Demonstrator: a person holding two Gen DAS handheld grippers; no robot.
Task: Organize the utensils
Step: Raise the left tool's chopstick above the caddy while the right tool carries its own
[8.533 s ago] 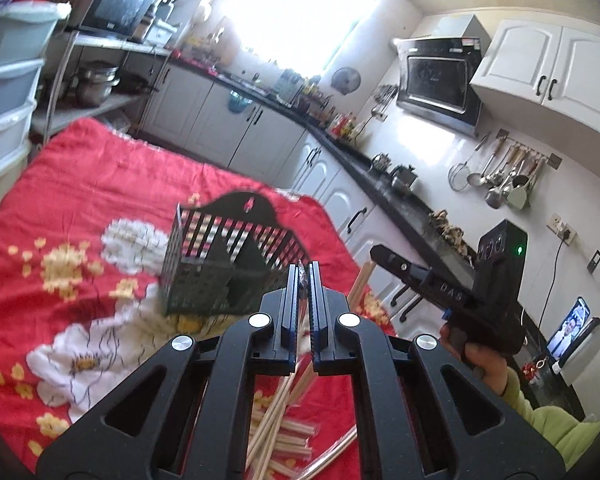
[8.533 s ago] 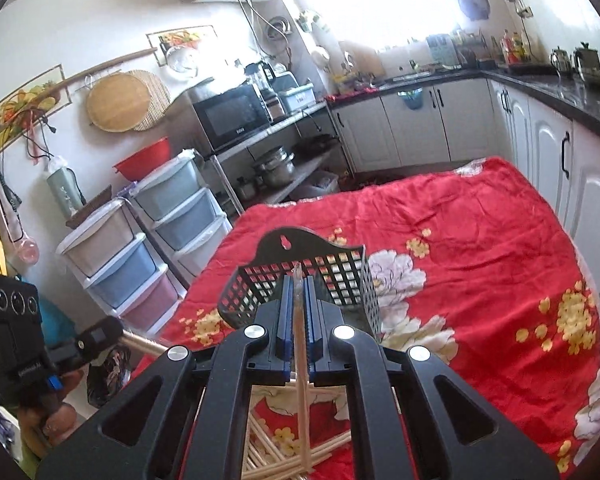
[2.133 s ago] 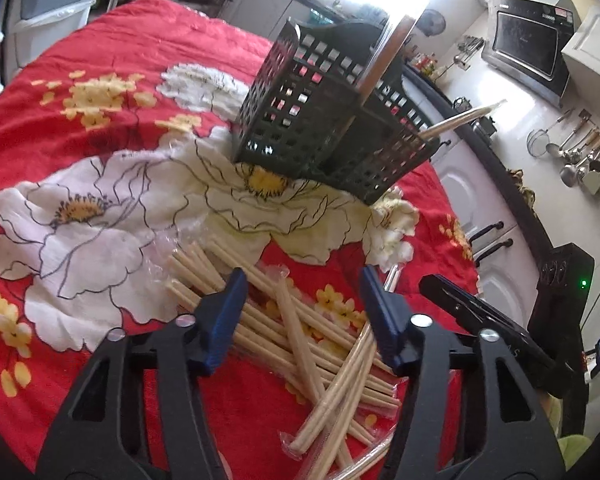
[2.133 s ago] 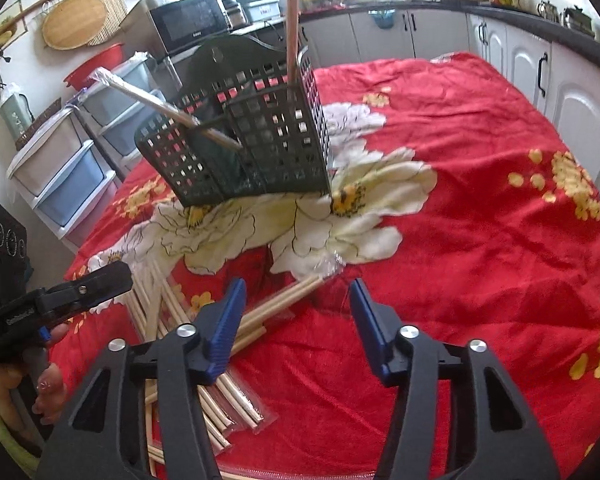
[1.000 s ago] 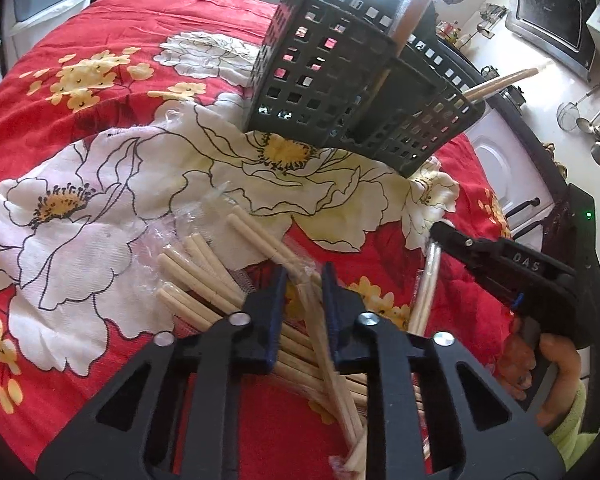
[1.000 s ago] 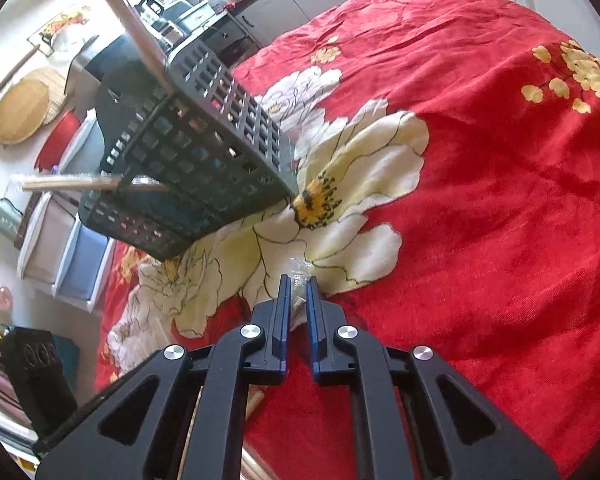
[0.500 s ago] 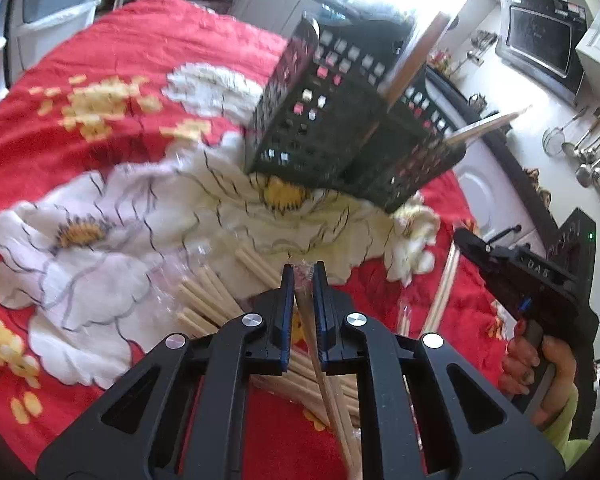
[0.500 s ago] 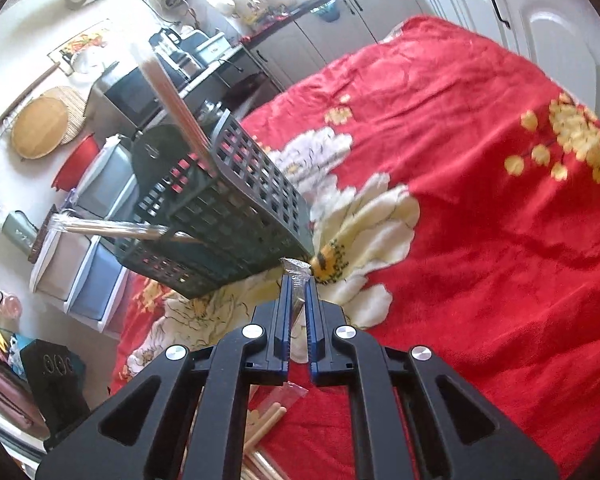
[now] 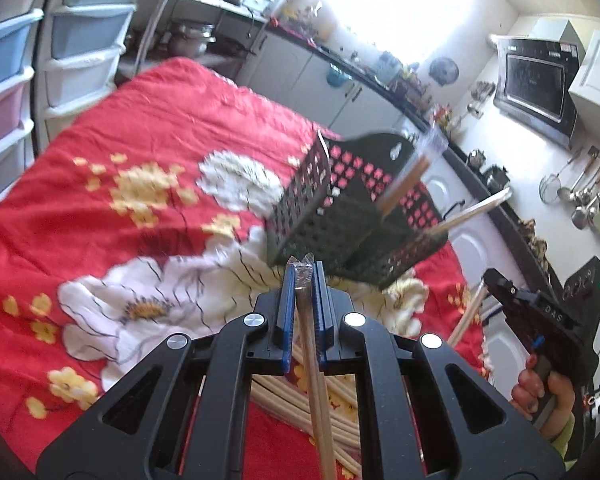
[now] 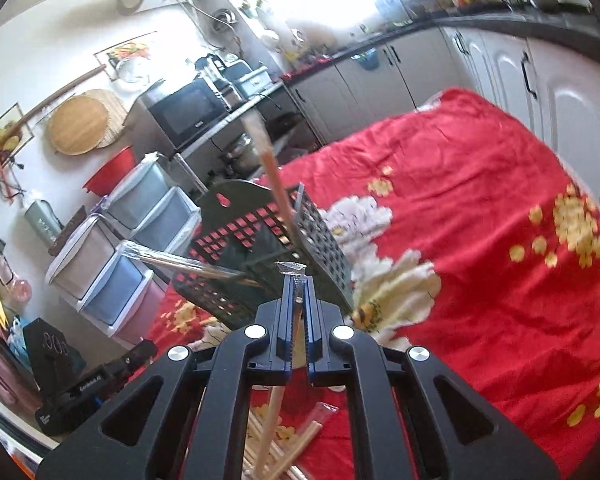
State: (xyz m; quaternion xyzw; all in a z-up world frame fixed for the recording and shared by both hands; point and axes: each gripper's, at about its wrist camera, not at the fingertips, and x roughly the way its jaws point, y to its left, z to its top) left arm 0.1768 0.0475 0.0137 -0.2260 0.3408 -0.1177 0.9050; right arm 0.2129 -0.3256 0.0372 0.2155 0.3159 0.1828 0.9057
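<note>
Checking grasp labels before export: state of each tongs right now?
Left tongs: closed on a wrapped chopstick pair.
Right tongs: closed on another wrapped chopstick pair.

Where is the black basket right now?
The black basket sits on the red flowered cloth, just past the left tool, with two wrapped chopstick pairs poking out.
</note>
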